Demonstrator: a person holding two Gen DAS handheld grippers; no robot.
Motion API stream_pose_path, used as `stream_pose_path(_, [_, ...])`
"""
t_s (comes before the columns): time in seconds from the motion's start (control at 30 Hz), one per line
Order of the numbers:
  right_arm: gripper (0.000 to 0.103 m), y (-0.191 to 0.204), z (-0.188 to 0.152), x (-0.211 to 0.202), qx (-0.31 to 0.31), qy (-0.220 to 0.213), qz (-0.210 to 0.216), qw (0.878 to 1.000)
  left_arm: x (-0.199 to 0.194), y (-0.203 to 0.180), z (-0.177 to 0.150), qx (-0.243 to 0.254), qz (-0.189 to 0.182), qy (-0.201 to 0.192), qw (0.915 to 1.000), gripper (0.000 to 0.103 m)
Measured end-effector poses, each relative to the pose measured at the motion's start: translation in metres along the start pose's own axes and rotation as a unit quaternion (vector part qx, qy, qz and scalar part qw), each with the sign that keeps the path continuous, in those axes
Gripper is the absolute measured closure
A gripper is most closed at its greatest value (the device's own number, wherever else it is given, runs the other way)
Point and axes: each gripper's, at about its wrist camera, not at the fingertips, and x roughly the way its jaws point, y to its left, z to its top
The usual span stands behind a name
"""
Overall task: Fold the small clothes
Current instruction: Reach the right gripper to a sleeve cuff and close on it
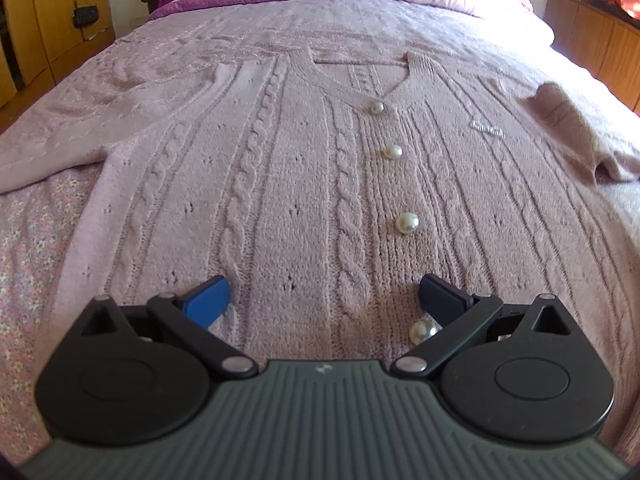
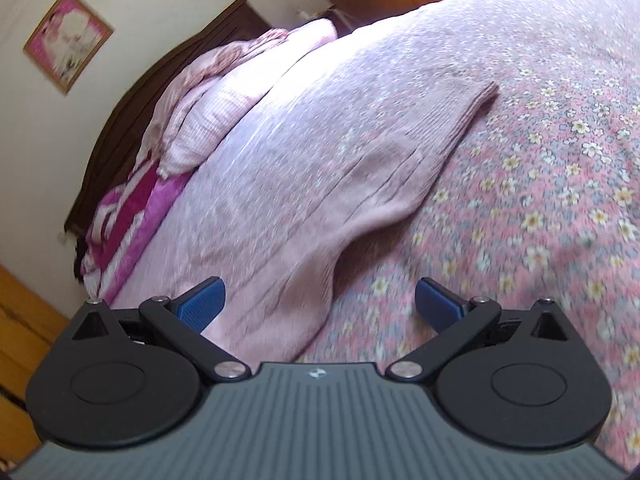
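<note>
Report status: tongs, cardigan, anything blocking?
Left tongs open, low over cardigan front. Right tongs open over its sleeve. Cardigan flat, unfolded, buttoned. Nothing blocking.

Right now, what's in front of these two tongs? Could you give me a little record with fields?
garment: pink cable-knit cardigan, lying flat, front up, buttoned
buttons: four pearl buttons visible down the front
sleeve: one sleeve stretched out across the bedspread
surface: floral bedspread on a bed
left tongs: open, over the cardigan's lower front, holding nothing
right tongs: open, by the sleeve, holding nothing
background: pillows, framed picture, wooden cupboards
folding: not yet begun
</note>
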Motion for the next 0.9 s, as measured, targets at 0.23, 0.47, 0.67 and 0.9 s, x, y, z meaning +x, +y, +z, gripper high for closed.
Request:
stream_pose_path(0.23, [0.0, -0.006, 0.024, 0.034, 0.0, -0.028, 0.007, 1.0, 0.002, 0.0, -0.005, 0.012, -0.004, -0.008, 0.9999, 0.0])
stream_pose_path(0.47, [0.002, 0.004, 0.023, 0.057, -0.056, -0.056, -0.018, 0.997, 0.003, -0.003, -0.006, 0.022, 0.001, -0.01, 0.9997, 0.0])
stream_pose_path(0.67, [0.083, -0.019, 0.032, 0.061, 0.018, -0.038, -0.028, 0.999, 0.004, 0.0, -0.003, 0.024, -0.005, -0.005, 0.9997, 0.0])
stream_pose_path(0.9, [0.097, -0.018, 0.037, 0.023, 0.007, -0.081, 0.001, 0.997, 0.006, -0.001, -0.003, 0.03, -0.005, -0.004, 0.9995, 0.0])
